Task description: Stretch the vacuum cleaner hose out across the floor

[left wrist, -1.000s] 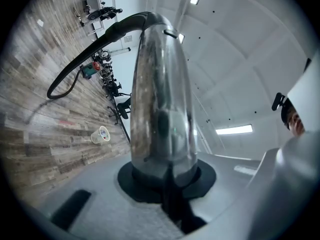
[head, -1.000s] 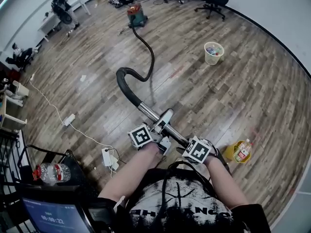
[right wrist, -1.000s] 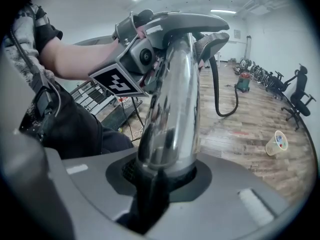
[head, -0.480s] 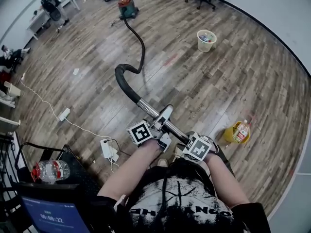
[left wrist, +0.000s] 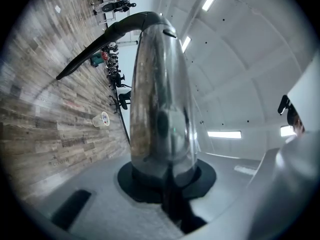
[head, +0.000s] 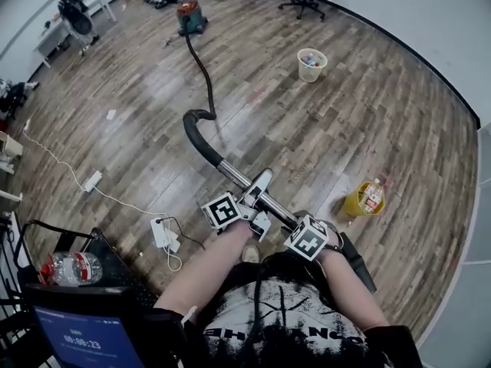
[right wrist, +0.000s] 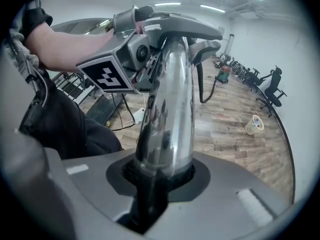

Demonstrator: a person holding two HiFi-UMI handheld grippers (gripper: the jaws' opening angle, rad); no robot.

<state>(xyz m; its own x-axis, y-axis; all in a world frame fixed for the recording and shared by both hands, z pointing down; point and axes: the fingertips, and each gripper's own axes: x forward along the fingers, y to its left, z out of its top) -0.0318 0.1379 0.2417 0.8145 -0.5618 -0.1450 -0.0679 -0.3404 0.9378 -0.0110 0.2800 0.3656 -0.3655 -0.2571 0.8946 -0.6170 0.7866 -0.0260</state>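
While left gripper (left wrist: 167, 176) and right gripper (right wrist: 160, 176) clamp the tube (head: 230, 173), the hose (head: 203, 75) crosses plank floor (head: 345, 129) to the vacuum (head: 188, 14) near white wall (head: 414, 14).

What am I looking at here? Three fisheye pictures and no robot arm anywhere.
There is no robot: a person holds a two-jaw gripper in each hand. The head view looks down from a camera on their head. In it the left gripper and right gripper, each carrying a cube with square markers, are both closed on the vacuum's shiny metal tube. The other two pictures come from cameras riding on each gripper and looking along its jaws, so the tube fills them. From the tube, the black hose curves across the wooden floor to the vacuum cleaner far off. Also on the floor are a waste bin, a yellow container and a white power strip.
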